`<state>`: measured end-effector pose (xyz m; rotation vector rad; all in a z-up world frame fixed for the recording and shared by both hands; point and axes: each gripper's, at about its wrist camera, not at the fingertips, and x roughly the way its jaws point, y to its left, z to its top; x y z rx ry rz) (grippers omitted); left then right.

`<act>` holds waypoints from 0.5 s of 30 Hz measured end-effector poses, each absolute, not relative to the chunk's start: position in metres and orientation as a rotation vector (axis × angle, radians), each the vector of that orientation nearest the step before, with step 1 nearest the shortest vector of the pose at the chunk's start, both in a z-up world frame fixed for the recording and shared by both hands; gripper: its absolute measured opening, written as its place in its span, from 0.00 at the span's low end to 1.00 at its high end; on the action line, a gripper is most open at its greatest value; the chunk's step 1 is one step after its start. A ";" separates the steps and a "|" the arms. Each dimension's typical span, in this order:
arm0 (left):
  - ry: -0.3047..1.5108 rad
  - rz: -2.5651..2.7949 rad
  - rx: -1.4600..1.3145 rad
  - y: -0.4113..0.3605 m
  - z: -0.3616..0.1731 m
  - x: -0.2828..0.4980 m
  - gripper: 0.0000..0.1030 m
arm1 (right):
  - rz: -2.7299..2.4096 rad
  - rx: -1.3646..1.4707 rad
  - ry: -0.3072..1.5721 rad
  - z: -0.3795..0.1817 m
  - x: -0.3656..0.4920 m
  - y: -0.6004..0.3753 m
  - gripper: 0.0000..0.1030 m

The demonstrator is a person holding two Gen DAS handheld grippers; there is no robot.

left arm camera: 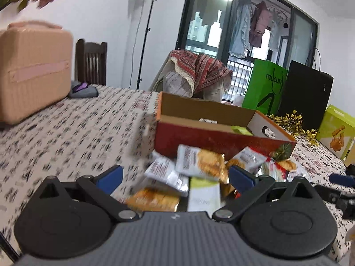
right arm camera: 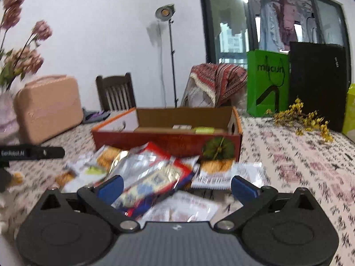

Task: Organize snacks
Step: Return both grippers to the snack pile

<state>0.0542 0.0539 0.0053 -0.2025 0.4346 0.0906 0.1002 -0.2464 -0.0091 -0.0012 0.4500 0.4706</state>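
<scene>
A pile of snack packets [left arm camera: 195, 168] lies on the patterned tablecloth in front of an open red cardboard box [left arm camera: 221, 137]. My left gripper [left arm camera: 175, 175] is open, its blue fingers either side of the packets' near edge. In the right wrist view the same box [right arm camera: 166, 137] stands behind the pile, where a red-edged cracker packet [right arm camera: 155, 177] lies on top. My right gripper [right arm camera: 177, 185] is open, its fingers spread around that packet. A few packets lie inside the box [right arm camera: 199, 129].
A pink case [left arm camera: 33, 71] stands at the table's left, with pink flowers [right arm camera: 20, 51] by it. Green [right arm camera: 267, 82] and black [right arm camera: 317, 82] bags, yellow dried flowers [right arm camera: 304, 117] and a yellow-green box [left arm camera: 337, 130] stand at the right. Chairs stand behind the table.
</scene>
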 end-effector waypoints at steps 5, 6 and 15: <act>0.439 0.102 -0.209 0.061 0.002 0.044 1.00 | 0.483 -0.092 0.457 -0.016 0.083 -0.233 1.00; 0.440 0.102 -0.212 0.062 0.001 0.044 1.00 | 0.483 -0.099 0.458 -0.017 0.081 -0.232 0.99; 0.475 0.063 -0.206 0.055 -0.008 0.045 1.00 | 0.500 -0.172 0.506 -0.032 0.078 -0.219 0.72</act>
